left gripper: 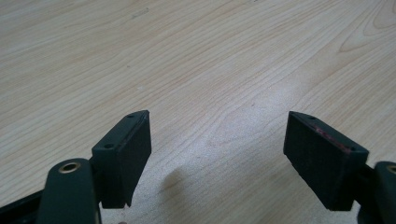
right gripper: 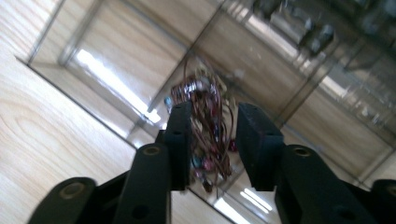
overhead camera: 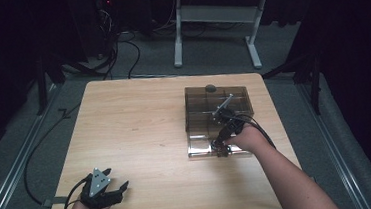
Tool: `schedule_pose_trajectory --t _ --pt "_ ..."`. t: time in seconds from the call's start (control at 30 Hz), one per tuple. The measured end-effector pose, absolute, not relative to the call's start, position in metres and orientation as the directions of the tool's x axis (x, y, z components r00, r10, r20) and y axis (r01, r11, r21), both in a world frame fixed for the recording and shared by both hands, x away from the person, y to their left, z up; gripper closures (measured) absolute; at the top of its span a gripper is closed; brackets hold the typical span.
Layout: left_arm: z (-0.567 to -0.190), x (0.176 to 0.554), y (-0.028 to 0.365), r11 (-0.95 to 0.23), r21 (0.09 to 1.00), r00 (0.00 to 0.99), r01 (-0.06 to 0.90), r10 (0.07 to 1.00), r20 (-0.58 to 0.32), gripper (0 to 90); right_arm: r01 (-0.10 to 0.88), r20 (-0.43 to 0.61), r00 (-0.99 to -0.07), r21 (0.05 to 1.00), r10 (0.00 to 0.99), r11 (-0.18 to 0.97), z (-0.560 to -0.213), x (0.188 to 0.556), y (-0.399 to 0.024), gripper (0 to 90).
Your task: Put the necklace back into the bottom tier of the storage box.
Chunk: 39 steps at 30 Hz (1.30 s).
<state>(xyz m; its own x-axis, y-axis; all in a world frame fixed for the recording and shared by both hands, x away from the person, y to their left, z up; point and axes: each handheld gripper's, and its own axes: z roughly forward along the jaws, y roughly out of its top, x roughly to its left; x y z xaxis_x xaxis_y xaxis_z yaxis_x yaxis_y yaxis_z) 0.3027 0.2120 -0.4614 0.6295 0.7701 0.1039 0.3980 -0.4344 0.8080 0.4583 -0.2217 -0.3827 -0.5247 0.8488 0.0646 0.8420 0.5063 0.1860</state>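
High view looks fwd and down on the light wooden table (overhead camera: 141, 138); left gripper view skims it close; right gripper view, blurry, probably faces the clear brown plastic compartment box (right gripper: 140, 42) (overhead camera: 196, 108)

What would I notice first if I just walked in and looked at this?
Probably the tangle of reddish beaded wire between the right gripper's jaws, over the clear plastic organizer box on the table's right side. Then the left gripper, jaws wide apart, resting on bare wood at the near left corner.

No words, numbers, brand names or signs can be read anywhere here. The wooden counter (overhead camera: 140, 133) is plain, the clear box (overhead camera: 195, 96) has no label, and the black tools carry no writing.
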Motion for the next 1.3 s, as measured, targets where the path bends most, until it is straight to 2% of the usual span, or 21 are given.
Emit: schedule_pose_trajectory --t 0.13,0.23,0.27,0.37,0.63,0.9,1.3 --pt "-0.461 0.303 0.212 -0.435 0.808 0.632 0.397 0.768 0.103 23.6 0.828 0.052 -0.543 0.195 0.838 0.525 -0.387 0.464 -0.219 71.6" --pt "-0.461 0.303 0.212 -0.434 0.808 0.632 0.399 0.768 0.1 23.6 0.829 0.035 -0.543 0.187 0.839 0.528 -0.393 0.47 -0.218 79.5" --pt "-0.461 0.303 0.212 -0.434 0.808 0.632 0.399 0.768 0.1 23.6 0.829 0.035 -0.543 0.187 0.839 0.528 -0.393 0.47 -0.218 79.5" --pt "-0.461 0.303 0.212 -0.434 0.807 0.632 0.401 0.768 0.099 23.6 0.835 0.037 -0.538 0.159 0.842 0.526 -0.4 0.473 -0.219 89.8" --pt "-0.461 0.303 0.212 -0.434 0.807 0.632 0.401 0.768 0.1 23.6 0.84 0.036 -0.536 0.124 0.843 0.528 -0.408 0.472 -0.22 89.8" --pt "-0.461 0.303 0.212 -0.434 0.806 0.631 0.402 0.769 0.1 23.6 0.844 0.038 -0.524 0.155 0.851 0.513 -0.398 0.471 -0.223 82.9" --pt "-0.461 0.303 0.212 -0.434 0.807 0.63 0.401 0.77 0.101 23.6 0.848 0.051 -0.515 0.175 0.855 0.5 -0.381 0.449 -0.231 87.3"
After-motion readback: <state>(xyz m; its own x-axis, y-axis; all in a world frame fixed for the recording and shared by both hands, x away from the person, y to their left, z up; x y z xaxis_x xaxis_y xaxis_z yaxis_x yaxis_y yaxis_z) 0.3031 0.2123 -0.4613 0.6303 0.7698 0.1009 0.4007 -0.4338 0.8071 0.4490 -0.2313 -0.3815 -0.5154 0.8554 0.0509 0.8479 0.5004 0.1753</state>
